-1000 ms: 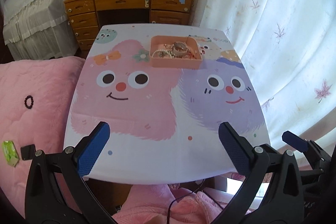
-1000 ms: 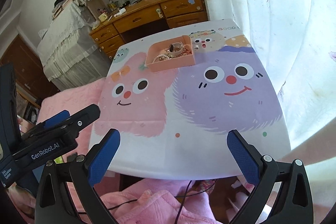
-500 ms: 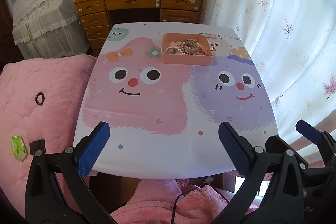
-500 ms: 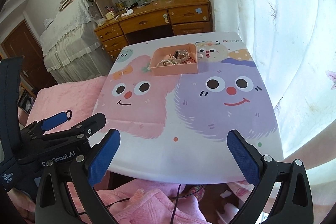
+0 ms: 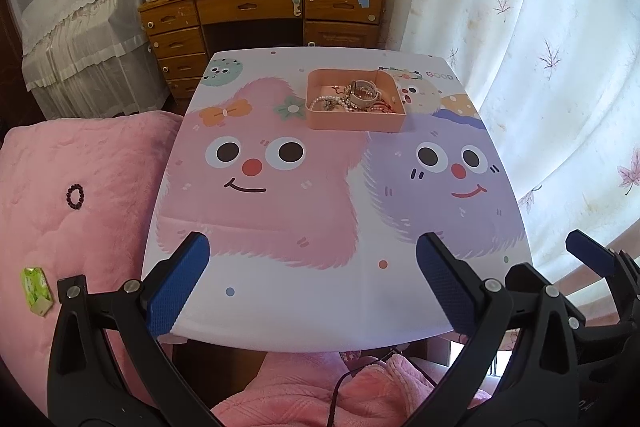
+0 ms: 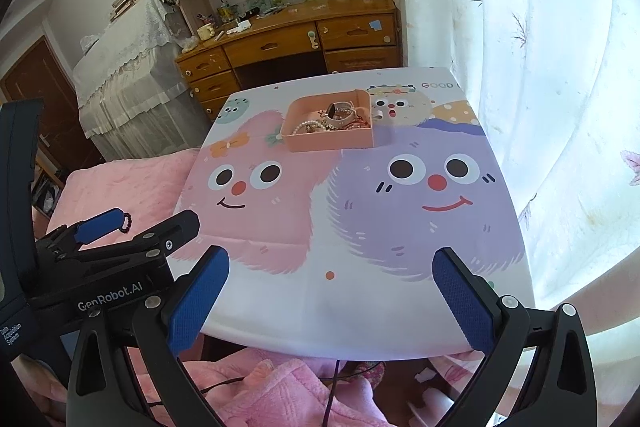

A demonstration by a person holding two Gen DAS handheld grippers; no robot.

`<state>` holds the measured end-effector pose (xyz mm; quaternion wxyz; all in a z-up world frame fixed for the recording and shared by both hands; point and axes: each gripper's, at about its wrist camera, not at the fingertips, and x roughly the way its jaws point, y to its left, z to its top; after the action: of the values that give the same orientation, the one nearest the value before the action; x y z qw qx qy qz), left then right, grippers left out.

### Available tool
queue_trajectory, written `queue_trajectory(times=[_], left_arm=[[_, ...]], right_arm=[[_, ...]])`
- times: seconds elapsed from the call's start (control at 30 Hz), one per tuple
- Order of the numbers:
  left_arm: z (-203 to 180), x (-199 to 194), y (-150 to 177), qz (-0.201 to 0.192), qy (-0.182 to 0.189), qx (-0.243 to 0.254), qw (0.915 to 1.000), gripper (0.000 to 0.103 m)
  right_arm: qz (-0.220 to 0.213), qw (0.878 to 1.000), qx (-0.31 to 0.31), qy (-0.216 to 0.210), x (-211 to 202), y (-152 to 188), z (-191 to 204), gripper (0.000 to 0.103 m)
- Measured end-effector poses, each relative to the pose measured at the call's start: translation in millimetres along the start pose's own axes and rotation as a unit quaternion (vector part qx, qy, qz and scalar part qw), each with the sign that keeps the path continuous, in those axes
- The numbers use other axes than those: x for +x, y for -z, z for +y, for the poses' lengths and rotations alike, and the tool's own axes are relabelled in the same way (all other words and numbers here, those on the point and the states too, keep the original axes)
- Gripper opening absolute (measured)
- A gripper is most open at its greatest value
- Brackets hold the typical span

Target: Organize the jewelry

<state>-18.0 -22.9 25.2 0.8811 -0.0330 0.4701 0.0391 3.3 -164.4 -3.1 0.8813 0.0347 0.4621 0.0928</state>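
- Both grippers, left gripper and right gripper, hang spread and empty, well short of the pink tray.
- The dark bead bracelet lies on the bedspread, far left of the tray; it risks being overlooked.

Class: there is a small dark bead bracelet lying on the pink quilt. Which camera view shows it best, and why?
The left wrist view: the dark bead bracelet lies in full sight as a closed ring on the pink quilt. In the right wrist view only a few beads peek out behind a blue finger of the left claw.
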Motion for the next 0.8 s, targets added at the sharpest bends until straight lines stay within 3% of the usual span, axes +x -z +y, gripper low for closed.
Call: queue_trajectory(times=[0.8], left_arm=[[5, 12, -2, 0.009, 0.004, 0.003, 0.9999, 0.103]], right_arm=[[0.008, 1.000, 0.006, 0.004, 6, -5, -3, 0.103]])
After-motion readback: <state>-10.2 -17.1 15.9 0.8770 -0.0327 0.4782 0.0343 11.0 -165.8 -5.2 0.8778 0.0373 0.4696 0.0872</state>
